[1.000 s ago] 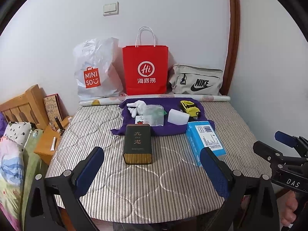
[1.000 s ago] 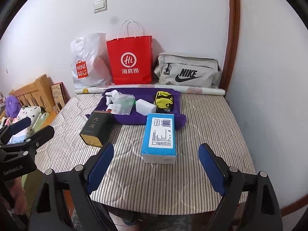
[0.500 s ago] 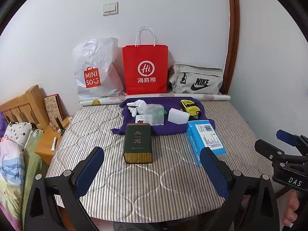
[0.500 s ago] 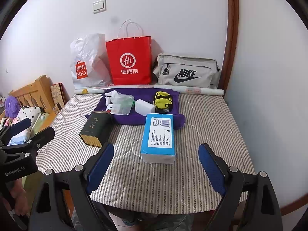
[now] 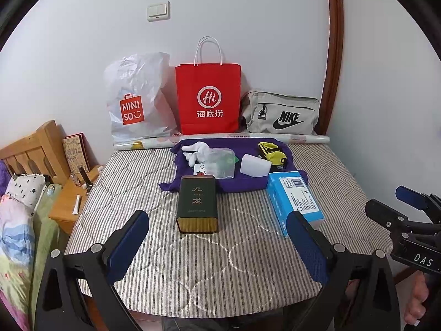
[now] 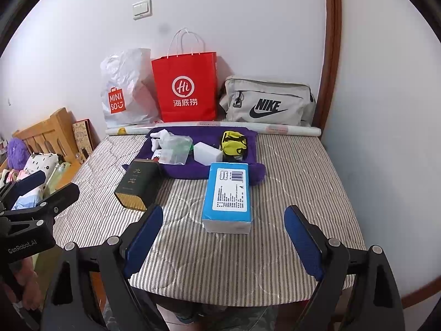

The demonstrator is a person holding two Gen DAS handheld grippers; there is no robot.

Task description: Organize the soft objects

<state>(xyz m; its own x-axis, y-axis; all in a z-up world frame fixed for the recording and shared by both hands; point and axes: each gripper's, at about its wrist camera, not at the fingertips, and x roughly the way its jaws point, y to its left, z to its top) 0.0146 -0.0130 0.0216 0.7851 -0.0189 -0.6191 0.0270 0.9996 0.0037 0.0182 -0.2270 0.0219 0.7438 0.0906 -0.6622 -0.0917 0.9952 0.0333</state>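
A purple cloth [image 5: 242, 184] [image 6: 193, 169] lies at the back of a striped quilted table [image 5: 193, 262] [image 6: 234, 264]. On it lie a white glove [image 5: 194, 150] [image 6: 160, 138], a clear plastic bag [image 5: 220, 162] [image 6: 176, 149], a white block [image 5: 255, 167] [image 6: 206, 153] and a yellow-black pouch [image 5: 271, 153] [image 6: 233, 143]. A dark tin [image 5: 197, 202] [image 6: 136, 184] and a blue tissue pack [image 5: 295, 201] [image 6: 228, 197] lie in front. My left gripper [image 5: 217, 244] and right gripper [image 6: 223, 238] are both open and empty, above the table's near edge.
A Miniso plastic bag [image 5: 135, 102], a red paper bag [image 5: 208, 102] and a grey Nike bag [image 5: 281, 115] stand against the back wall behind a paper roll [image 5: 303, 138]. A wooden headboard [image 5: 30, 151], a nightstand [image 5: 71, 201] and bedding [image 5: 16, 234] are left.
Both grippers have drifted very slightly; the scene looks nearly the same. Nothing was picked up or moved.
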